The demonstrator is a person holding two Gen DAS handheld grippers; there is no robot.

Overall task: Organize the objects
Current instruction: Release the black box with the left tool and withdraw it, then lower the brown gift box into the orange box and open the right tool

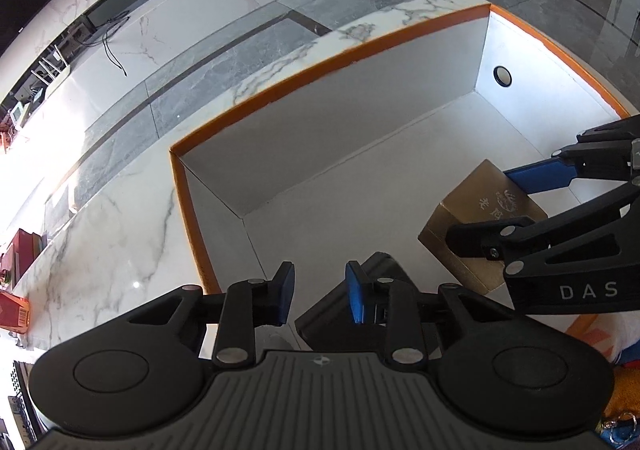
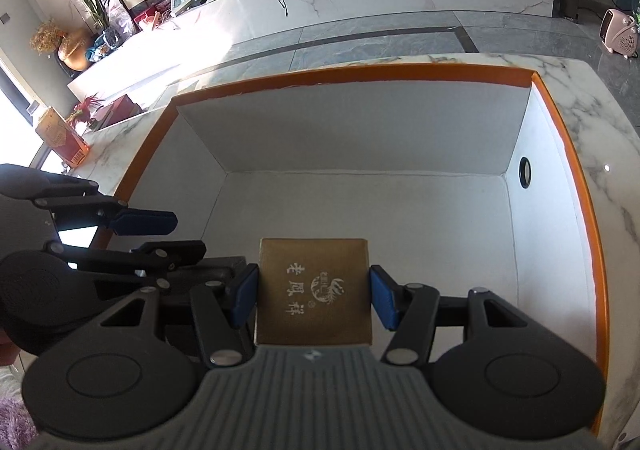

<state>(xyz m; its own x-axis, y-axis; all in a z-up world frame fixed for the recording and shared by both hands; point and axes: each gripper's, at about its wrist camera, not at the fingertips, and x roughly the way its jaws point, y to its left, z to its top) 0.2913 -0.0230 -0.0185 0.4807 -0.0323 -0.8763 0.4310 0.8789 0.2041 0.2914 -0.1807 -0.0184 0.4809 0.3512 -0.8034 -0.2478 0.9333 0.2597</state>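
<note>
Over on the left, my left gripper (image 1: 320, 296) hangs inside the near-left corner of the big orange-rimmed carton (image 1: 320, 60), which sits on the marble table (image 1: 100, 250). Its jaws are parted a little and clamp nothing. A dark box (image 2: 218, 269) lies just under its right finger, and I can't tell whether that finger touches it.

Next along is the gold box (image 2: 314, 286), low in the carton near the front wall and just beside the dark one, with its printed lid facing up. My right gripper (image 2: 314, 300) has it pinched, one blue pad flat on each side wall. I can't tell whether its base is on the carton floor yet.

I judge it to be stiff card, probably light, with a smooth foil skin that could slide under the pads. Holding it mid-wall on opposite sides looks right to me. I'd squeeze only firmly enough to hold it, since the thin walls may dent
</note>
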